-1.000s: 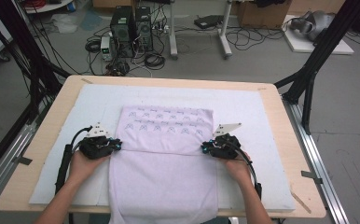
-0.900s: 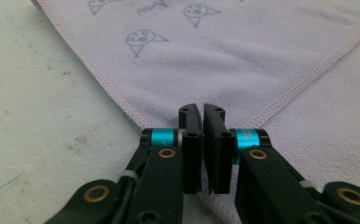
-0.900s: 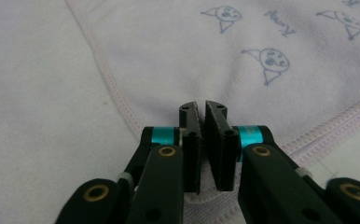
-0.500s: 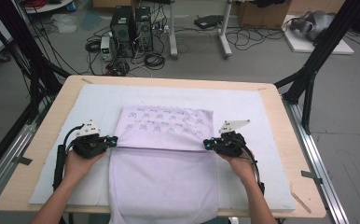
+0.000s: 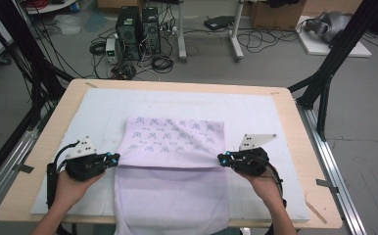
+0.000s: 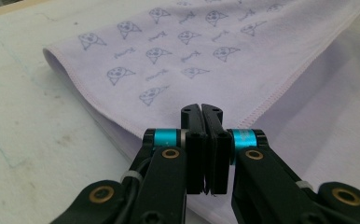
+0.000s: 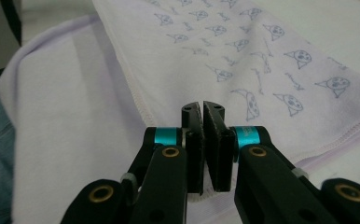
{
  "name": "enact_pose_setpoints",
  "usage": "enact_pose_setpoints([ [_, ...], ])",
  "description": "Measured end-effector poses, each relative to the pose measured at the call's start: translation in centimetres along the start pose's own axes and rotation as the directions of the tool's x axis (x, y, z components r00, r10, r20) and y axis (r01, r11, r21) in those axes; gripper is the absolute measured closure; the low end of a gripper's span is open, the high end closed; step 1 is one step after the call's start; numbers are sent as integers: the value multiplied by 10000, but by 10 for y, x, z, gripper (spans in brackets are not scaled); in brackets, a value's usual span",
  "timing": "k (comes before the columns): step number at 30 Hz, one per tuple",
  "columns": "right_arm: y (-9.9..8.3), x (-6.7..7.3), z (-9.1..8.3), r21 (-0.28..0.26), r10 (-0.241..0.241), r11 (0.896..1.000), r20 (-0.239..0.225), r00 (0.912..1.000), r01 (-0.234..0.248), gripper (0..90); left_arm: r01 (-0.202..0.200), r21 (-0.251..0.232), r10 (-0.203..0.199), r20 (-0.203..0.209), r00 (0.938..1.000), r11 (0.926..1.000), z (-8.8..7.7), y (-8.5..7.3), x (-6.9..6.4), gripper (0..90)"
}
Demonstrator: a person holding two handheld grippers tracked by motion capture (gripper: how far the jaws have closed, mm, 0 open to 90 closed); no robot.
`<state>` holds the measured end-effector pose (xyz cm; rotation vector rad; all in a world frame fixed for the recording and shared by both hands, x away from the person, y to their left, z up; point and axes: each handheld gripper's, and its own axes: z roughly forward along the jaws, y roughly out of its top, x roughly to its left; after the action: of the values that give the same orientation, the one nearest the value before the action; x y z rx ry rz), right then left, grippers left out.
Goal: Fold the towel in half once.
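Lavender towel (image 5: 172,166) at centre of the high view, printed top layer folded toward lower frame, bottom edge draping off the table (image 5: 285,105). Left gripper (image 5: 114,158) and right gripper (image 5: 223,158) at the fold's two ends, jaws pressed together, nothing visibly pinched.

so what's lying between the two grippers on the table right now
In the high view the folded lilac towel spans the gap from the left gripper to the right gripper, its printed flap edge running across.
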<state>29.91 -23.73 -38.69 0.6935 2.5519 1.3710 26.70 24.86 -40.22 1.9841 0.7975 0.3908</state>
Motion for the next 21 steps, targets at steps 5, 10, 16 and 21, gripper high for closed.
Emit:
enact_pose_setpoints([
  [5,-12,21,-9,-24,-51,10000,-166,9998,51,869,-98,47,97,238,9997,9999,-15,-14,-21,876],
  [10,-26,42,-16,222,29,9998,-655,9978,-14,840,-287,175,278,485,9984,9994,-30,-24,-36,876],
  [16,-25,33,-13,292,123,9995,-527,9985,-108,651,-228,111,222,506,9985,9997,-24,-17,-26,639],
  [21,-11,-14,2,367,528,9978,493,9974,-546,560,-1,20,1,-182,9998,10000,5,4,10,539],
])
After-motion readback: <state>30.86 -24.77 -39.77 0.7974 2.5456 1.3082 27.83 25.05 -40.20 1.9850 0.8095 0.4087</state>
